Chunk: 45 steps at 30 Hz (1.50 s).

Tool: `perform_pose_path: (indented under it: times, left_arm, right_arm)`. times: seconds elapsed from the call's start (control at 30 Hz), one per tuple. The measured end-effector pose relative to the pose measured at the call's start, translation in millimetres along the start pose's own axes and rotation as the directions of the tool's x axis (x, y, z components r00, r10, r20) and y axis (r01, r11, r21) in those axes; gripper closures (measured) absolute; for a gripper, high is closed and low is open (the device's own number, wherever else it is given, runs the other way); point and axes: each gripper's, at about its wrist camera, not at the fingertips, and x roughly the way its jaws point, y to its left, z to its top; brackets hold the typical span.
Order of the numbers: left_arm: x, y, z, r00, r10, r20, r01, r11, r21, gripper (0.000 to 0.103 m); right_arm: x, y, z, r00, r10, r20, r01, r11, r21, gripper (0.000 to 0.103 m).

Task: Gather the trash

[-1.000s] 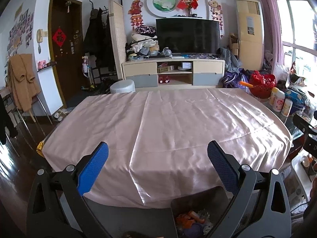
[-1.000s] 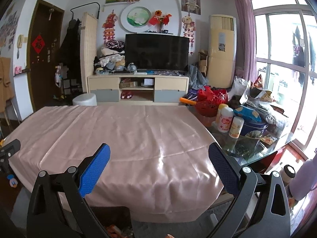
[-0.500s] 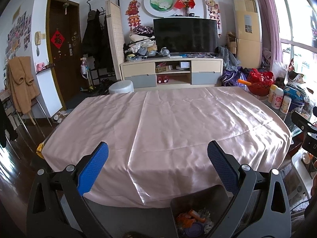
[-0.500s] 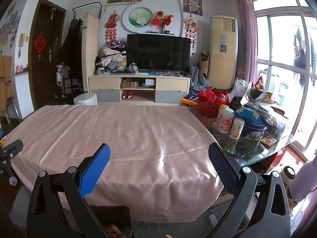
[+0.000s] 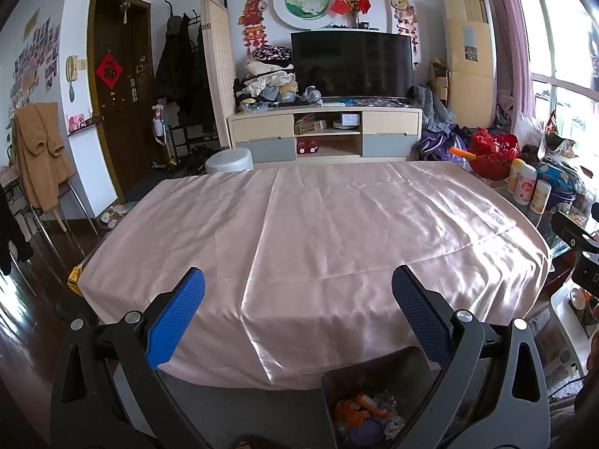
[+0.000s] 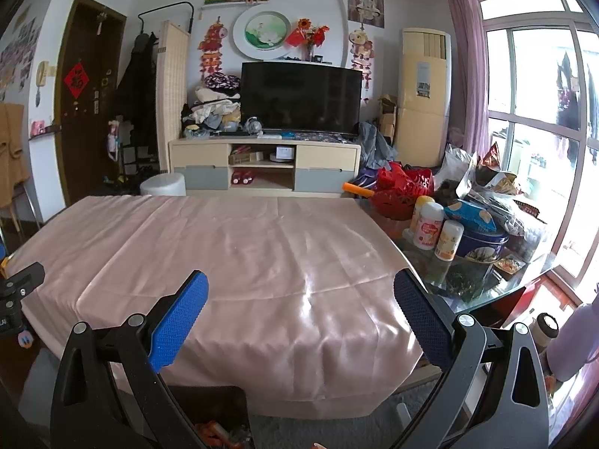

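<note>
- Trash [image 5: 365, 413] sits jumbled in the dark bin [image 5: 374, 381] on the floor below the table's near edge; no clear long axis.
- My left gripper [image 5: 297, 316] is spread wide, empty.
- My right gripper [image 6: 299, 318] is likewise spread, empty, above the pink tablecloth [image 6: 239, 262].

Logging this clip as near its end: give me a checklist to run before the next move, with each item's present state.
1. Left tool open, nothing held: ok.
2. Right tool open, nothing held: ok.
3. Tablecloth free of trash: ok.
4. Bin below the table edge, trash inside: ok.
5. Glass side beside the cloth tidy: not ok, bottles, tin and bags crowd it.
6. Whether those count as trash: cannot tell.
</note>
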Motion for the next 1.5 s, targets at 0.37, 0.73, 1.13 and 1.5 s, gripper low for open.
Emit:
perform_pose_path:
  times: [0.37, 0.73, 1.13, 1.5]
  left_arm:
    - [0.8, 1.6, -0.9, 1.000, 0.001, -0.003, -0.001, 1.000, -0.001, 0.008]
    - [0.7, 1.1, -1.3, 1.000, 0.001, -0.006, -0.001, 1.000, 0.001, 0.008]
    - [2.1, 3.6, -3.5, 1.000, 0.001, -0.013, -0.001, 1.000, 0.003, 0.008]
    - [2.4, 4.8, -4.2, 1.000, 0.001, -0.012, -0.001, 1.000, 0.002, 0.008]
  right_arm:
    - [0.0, -4.4, 3.5, 1.000, 0.002, 0.000, -0.002, 1.000, 0.007, 0.003]
    - [0.1, -4.8, 3.7, 1.000, 0.001, 0.000, -0.001, 1.000, 0.008, 0.003]
    - [-0.8, -7.8, 3.5, 1.000, -0.001, 0.003, 0.001, 1.000, 0.008, 0.003]
    - [-1.9, -9.6, 3.3, 1.000, -0.002, 0.002, 0.002, 1.000, 0.010, 0.003]
